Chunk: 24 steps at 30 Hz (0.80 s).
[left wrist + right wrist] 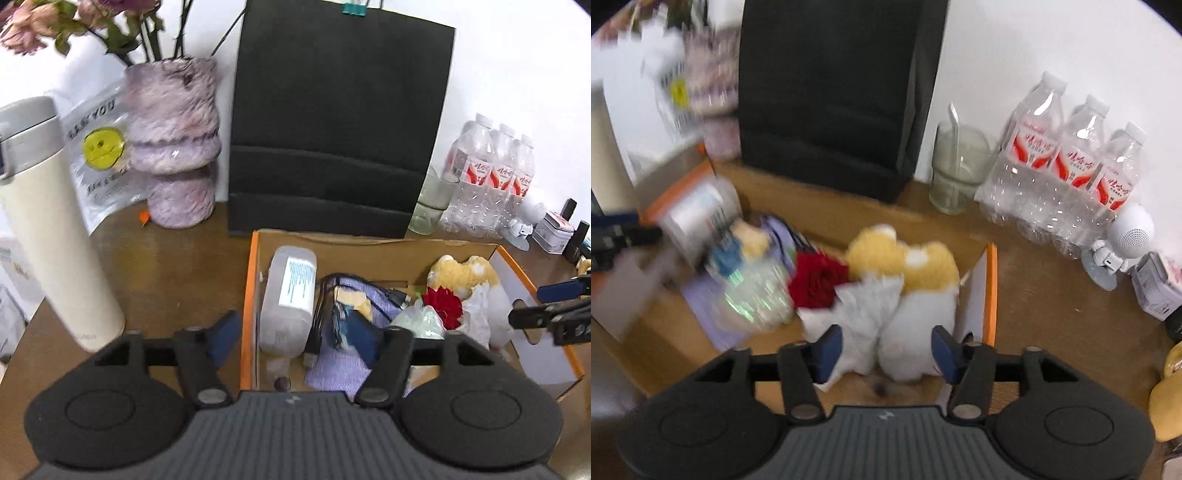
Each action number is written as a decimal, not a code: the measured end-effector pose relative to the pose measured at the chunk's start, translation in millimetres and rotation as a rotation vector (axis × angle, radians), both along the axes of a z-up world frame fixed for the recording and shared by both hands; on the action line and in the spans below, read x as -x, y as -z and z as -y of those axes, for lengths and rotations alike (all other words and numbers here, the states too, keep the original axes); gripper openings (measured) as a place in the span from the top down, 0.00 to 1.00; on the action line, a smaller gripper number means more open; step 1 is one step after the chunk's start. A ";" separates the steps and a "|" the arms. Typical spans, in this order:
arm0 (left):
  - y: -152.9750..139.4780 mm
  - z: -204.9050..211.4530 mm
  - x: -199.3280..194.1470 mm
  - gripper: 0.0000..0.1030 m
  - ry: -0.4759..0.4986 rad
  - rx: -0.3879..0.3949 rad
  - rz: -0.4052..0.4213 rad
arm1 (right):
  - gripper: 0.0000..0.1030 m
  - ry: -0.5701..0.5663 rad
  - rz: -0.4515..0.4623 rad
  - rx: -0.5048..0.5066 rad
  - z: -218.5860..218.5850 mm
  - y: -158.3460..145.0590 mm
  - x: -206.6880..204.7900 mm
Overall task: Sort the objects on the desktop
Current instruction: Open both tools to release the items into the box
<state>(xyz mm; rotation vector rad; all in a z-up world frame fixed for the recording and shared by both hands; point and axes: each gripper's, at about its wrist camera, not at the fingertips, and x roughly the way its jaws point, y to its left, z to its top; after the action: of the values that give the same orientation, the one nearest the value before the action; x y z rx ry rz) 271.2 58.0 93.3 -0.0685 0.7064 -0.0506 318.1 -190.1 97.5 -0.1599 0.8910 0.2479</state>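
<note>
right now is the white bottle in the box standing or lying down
Lying down: the white bottle rests on its side along the box's left wall, label facing up.

Left claw [291, 332], right claw [886, 350] agape, empty

black paper bag [332, 122], fuzzy vase [173, 147], water bottles [1067, 166]

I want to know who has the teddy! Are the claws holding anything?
No. The left claw and the right claw are both open and empty, above the cardboard box where the plush bear lies.
</note>
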 end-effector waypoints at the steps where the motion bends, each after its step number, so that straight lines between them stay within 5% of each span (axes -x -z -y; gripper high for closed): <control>1: -2.8 0.2 1.9 0.30 -0.011 0.003 -0.015 | 0.38 0.013 -0.012 -0.039 2.3 -6.4 1.1; 5: -18.3 2.0 17.9 0.09 -0.054 0.000 -0.008 | 0.36 0.033 -0.055 -0.101 4.9 -21.3 14.3; 16: -55.0 24.7 62.0 0.00 -0.040 -0.116 -0.075 | 0.14 0.061 -0.008 -0.124 15.5 -61.5 65.9; 24: -57.8 39.0 140.0 0.00 -0.030 -0.093 0.307 | 0.12 0.025 0.325 -0.245 26.6 -65.4 136.6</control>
<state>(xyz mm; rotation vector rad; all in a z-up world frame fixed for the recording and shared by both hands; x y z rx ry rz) 131.2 19.0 151.1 0.0183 0.4003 0.0007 181.5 -216.7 162.9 0.0390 0.5346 0.2960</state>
